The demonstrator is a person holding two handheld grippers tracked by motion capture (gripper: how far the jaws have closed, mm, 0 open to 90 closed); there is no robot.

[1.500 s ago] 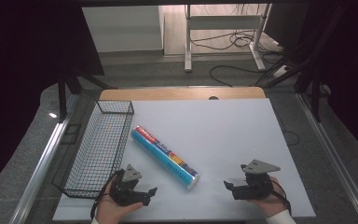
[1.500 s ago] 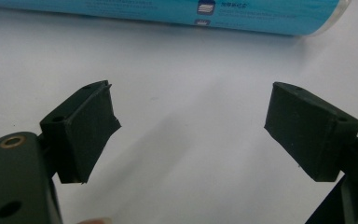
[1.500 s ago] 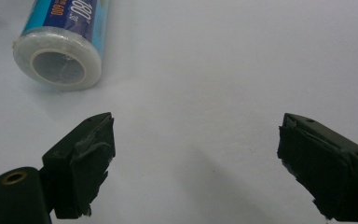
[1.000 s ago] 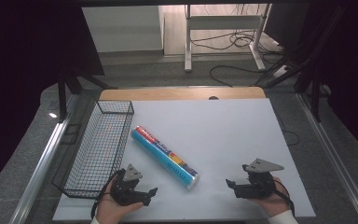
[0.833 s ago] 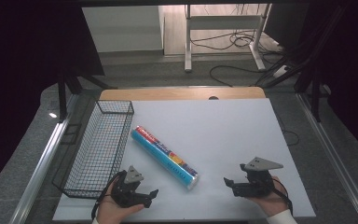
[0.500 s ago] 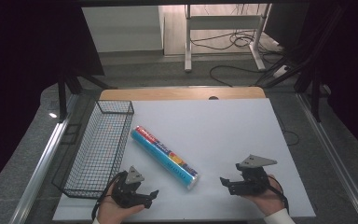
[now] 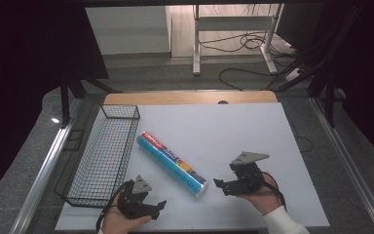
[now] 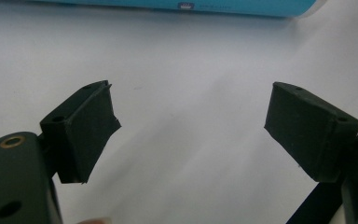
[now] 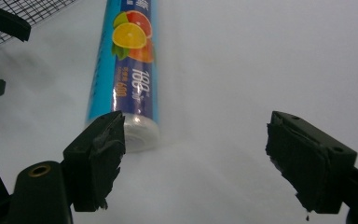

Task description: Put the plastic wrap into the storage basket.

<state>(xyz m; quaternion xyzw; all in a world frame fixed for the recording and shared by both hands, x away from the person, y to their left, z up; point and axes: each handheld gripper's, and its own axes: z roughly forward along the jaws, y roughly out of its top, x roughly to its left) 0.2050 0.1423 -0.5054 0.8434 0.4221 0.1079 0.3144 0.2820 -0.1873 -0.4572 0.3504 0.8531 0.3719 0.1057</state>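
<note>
Now right gripper [image 7: 217, 184] nears blue roll [image 7: 172, 164], empty.

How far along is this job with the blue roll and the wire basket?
Nothing looks done yet: the blue roll lies on the white table, beside the wire basket, not in it. In hand: the right tongs, open, are near its clear end; their jaws have just been closing. Gripping and moving it remain, probably into the basket.

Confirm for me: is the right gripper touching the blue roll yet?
Apart. High view shows white table between the right gripper and the blue roll; its jaws stand open, empty.
</note>
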